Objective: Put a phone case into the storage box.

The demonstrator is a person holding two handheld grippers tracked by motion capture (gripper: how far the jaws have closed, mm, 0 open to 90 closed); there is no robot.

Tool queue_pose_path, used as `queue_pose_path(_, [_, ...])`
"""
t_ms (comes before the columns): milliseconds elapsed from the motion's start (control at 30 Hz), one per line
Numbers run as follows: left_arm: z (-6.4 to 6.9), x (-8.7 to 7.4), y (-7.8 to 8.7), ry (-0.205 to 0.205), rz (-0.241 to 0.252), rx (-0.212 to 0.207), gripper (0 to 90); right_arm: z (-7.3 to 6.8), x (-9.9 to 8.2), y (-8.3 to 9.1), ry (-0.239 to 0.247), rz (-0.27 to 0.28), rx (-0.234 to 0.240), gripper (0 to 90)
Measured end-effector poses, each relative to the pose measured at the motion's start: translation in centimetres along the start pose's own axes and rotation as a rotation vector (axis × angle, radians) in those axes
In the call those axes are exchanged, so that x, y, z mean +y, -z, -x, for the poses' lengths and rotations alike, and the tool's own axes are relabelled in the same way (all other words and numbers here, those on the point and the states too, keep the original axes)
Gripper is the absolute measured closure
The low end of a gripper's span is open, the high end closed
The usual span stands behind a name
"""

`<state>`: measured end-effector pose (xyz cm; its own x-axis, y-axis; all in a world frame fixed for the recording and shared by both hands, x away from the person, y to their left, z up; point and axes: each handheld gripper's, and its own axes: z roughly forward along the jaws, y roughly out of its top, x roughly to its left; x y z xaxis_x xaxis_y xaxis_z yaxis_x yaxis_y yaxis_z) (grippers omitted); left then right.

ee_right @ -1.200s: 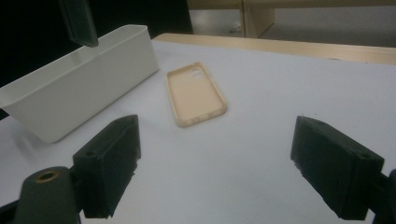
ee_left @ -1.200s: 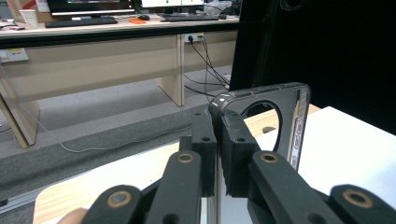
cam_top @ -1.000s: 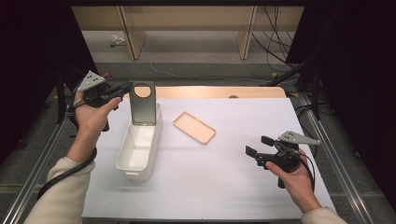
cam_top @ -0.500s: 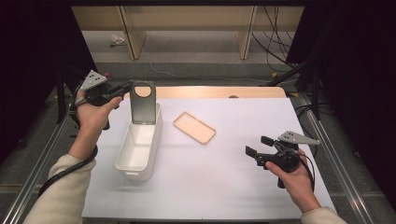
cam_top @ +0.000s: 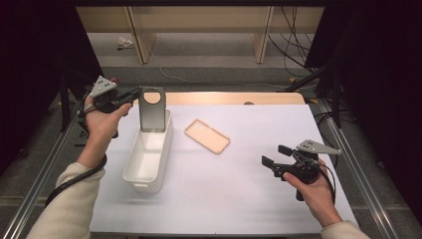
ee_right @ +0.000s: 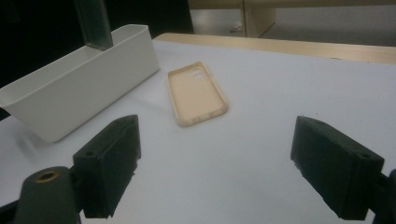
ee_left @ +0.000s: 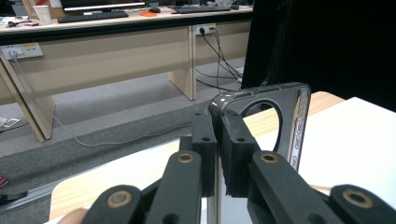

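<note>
A white-covered table (cam_top: 239, 194) stands before wooden desks. The left gripper (cam_top: 133, 94) clamps a grey phone case (cam_top: 152, 109) upright over the white bin (cam_top: 149, 157); the right gripper (cam_top: 273, 157) hovers released.

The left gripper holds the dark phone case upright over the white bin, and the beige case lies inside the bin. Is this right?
Not quite. The beige case lies on the table beside the white bin, not inside it, as the high view shows. The left gripper does hold the dark phone case upright over the bin.
</note>
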<state>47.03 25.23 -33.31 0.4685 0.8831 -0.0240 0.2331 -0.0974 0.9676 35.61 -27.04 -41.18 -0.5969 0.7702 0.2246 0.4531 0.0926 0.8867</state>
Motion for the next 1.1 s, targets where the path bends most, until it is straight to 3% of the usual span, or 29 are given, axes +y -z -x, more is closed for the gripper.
queue_pose_path(1100, [-1.0,-1.4,-2.4,0.022,-0.018,0.027,84.5,0.0,0.0,-0.1,0.002,-0.002,0.002,17.0])
